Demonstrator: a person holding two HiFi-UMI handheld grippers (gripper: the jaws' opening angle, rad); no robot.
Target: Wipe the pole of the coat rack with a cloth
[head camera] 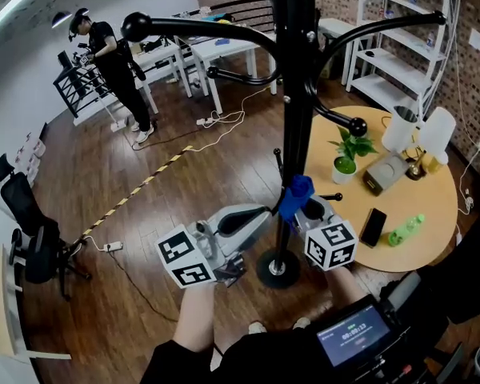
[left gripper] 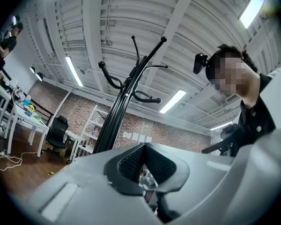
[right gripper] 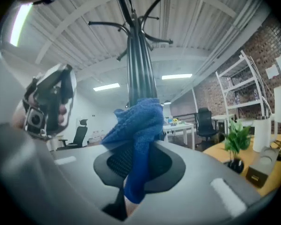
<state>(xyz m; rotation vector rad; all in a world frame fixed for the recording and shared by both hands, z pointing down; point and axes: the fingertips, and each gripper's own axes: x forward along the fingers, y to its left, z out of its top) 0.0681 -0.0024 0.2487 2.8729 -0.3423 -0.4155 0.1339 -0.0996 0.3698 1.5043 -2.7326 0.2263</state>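
Black metal coat-rack pole (head camera: pixel 298 118) stands upright in the middle of the wooden floor on one round base (head camera: pixel 278 268), with at least four curved knob-tipped arms spreading from its upper part. One blue knitted cloth (head camera: pixel 296 194) is pressed against the lower part of the pole, pinched in the jaws of the right gripper (head camera: pixel 302 204); in the right gripper view the cloth (right gripper: pixel 138 125) bunches up above the jaws and hangs down between them, with the pole (right gripper: pixel 140 64) rising right behind. The left gripper (head camera: pixel 260 216) is just left of the pole, at about the same height, apart from the cloth; its jaws are pressed together with nothing between them (left gripper: pixel 145 170). To the right is one round wooden table (head camera: pixel 432 214) carrying one small potted plant (head camera: pixel 348 154), two white lamps (head camera: pixel 400 126), one black phone (head camera: pixel 374 226) and one green bottle (head camera: pixel 406 229). At far right stands one white shelf unit (head camera: pixel 400 38). At far left one person in black (head camera: pixel 116 70) stands by white desks (head camera: pixel 224 50), and one black office chair (head camera: pixel 32 230) is at near left.
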